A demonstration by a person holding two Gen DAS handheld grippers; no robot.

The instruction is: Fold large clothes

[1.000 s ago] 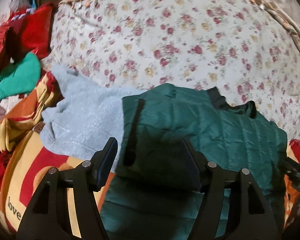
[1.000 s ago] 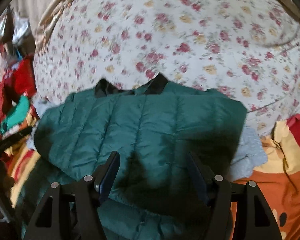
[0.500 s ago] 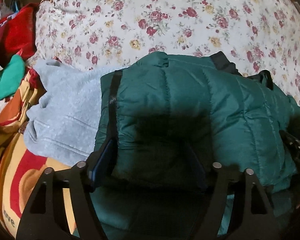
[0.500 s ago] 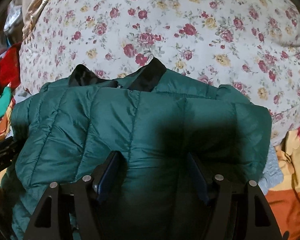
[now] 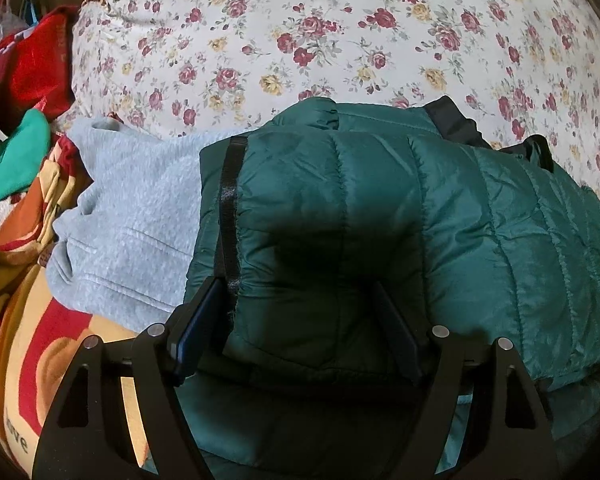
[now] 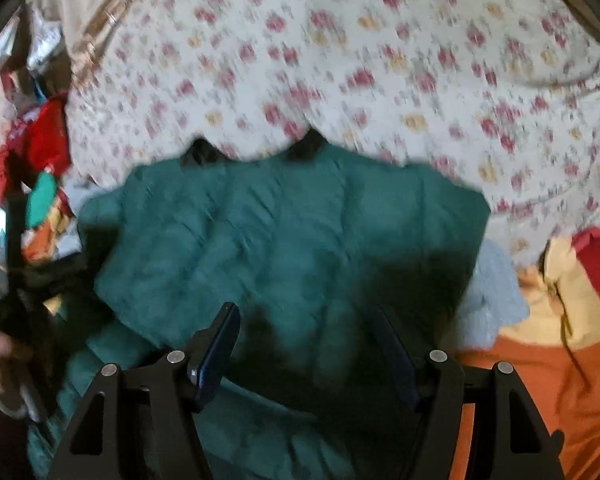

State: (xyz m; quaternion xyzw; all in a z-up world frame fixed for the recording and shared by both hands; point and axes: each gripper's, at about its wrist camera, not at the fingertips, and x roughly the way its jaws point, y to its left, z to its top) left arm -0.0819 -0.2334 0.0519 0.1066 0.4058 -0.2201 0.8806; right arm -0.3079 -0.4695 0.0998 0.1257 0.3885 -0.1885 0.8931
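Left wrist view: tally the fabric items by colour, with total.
Dark green: 1, puffer jacket
Grey: 1, sweatshirt
Bright green: 1, garment
Red: 1, cloth
Floral white: 1, bedsheet
Orange, yellow and red: 1, blanket
Total: 6

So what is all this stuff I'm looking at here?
jacket: one, dark green, quilted, folded over on the bed, black collar at the far edge
sweater: one, grey, partly under the jacket's left side
bedspread: one, white with red and yellow roses, behind the jacket
blanket: one, orange, yellow and red, under the clothes at the near edge
clothes pile: red and green pieces, far left
left gripper: one, black, jaws open around the jacket's near fold
right gripper: one, black, jaws open above the jacket; view blurred
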